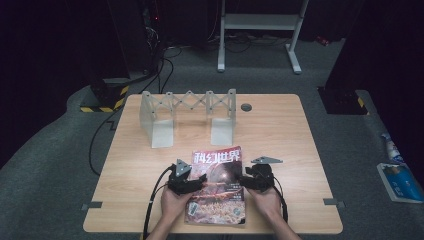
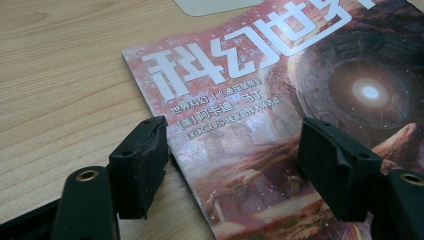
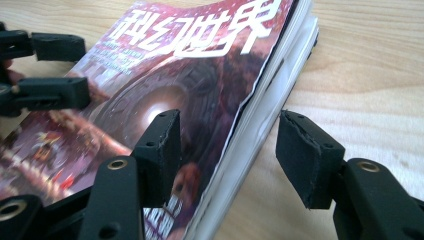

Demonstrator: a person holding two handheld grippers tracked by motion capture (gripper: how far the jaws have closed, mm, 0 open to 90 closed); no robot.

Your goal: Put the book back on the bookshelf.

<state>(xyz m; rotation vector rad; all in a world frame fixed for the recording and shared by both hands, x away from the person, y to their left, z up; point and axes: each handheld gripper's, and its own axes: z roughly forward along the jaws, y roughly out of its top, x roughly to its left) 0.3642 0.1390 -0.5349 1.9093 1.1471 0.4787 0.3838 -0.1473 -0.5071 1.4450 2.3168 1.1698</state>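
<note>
A magazine (image 1: 217, 185) with a red cover and white Chinese title lies flat near the table's front edge. My left gripper (image 1: 200, 181) is at its left edge, open. In the left gripper view (image 2: 240, 165) one jaw stands over the bare wood beside the spine and the other over the magazine's cover (image 2: 260, 100). My right gripper (image 1: 243, 181) is at the magazine's right edge, open. In the right gripper view (image 3: 230, 155) its jaws straddle the page edge of the magazine (image 3: 190, 75), where the cover lifts slightly off the pages. The left gripper (image 3: 50, 70) shows across the cover.
A grey expanding book rack (image 1: 187, 115) stands upright at the back of the wooden table (image 1: 280, 135), with a round grey grommet (image 1: 246, 107) to its right. A white metal frame (image 1: 260, 30) stands on the floor beyond. Packets (image 1: 397, 175) lie on the floor at right.
</note>
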